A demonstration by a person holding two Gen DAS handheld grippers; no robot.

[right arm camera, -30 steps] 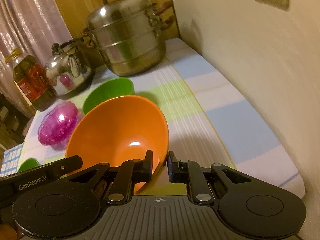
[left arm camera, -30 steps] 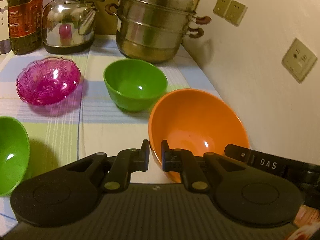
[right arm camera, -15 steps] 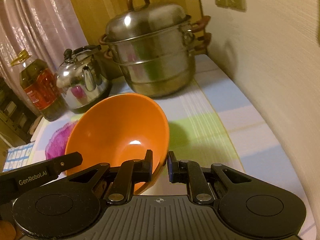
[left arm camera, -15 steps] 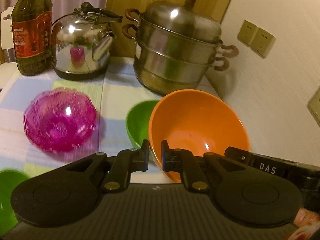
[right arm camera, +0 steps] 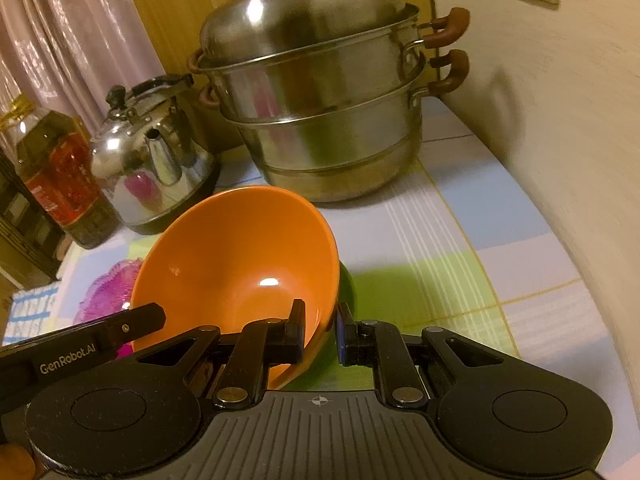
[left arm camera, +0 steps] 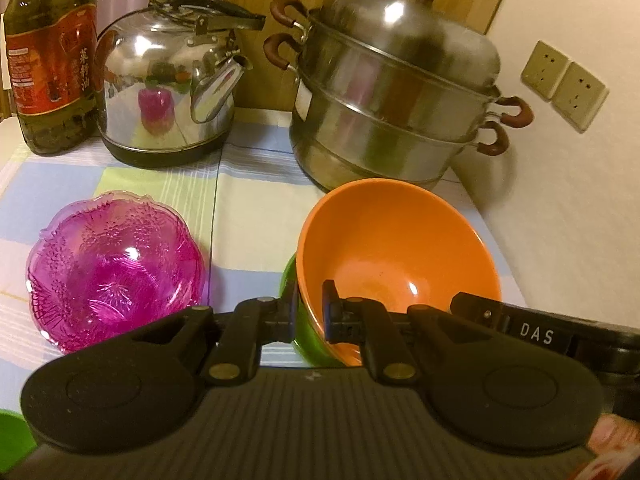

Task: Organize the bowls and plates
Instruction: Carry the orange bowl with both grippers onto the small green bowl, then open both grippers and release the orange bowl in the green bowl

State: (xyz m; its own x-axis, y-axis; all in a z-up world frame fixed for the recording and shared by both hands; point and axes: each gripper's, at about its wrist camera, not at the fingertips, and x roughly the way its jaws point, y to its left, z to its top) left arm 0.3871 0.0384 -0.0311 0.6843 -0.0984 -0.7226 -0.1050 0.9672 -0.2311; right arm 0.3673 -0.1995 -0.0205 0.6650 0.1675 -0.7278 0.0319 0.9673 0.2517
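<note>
Glossy orange bowl (left arm camera: pixel 396 256) tilted, rim pinched by left gripper (left arm camera: pixel 310 316) and right gripper (right arm camera: pixel 320 330) fingers.

Bowls in front, cookware behind, all on the counter (left arm camera: pixel 256 216).
Nested bowl (left arm camera: pixel 396 256) sits inside another bowl (left arm camera: pixel 296 320); glass bowl (left arm camera: pixel 114 264) at nine o'clock, steamer pot (left arm camera: pixel 392 96) at twelve, kettle (left arm camera: pixel 168 80) at eleven.

Warm, dim indoor light is glaring off the steel pot (left arm camera: pixel 396 92) and kettle (left arm camera: pixel 168 80); fisheye distortion is bending edges, and the wall (right arm camera: pixel 560 128) is blurring.
</note>
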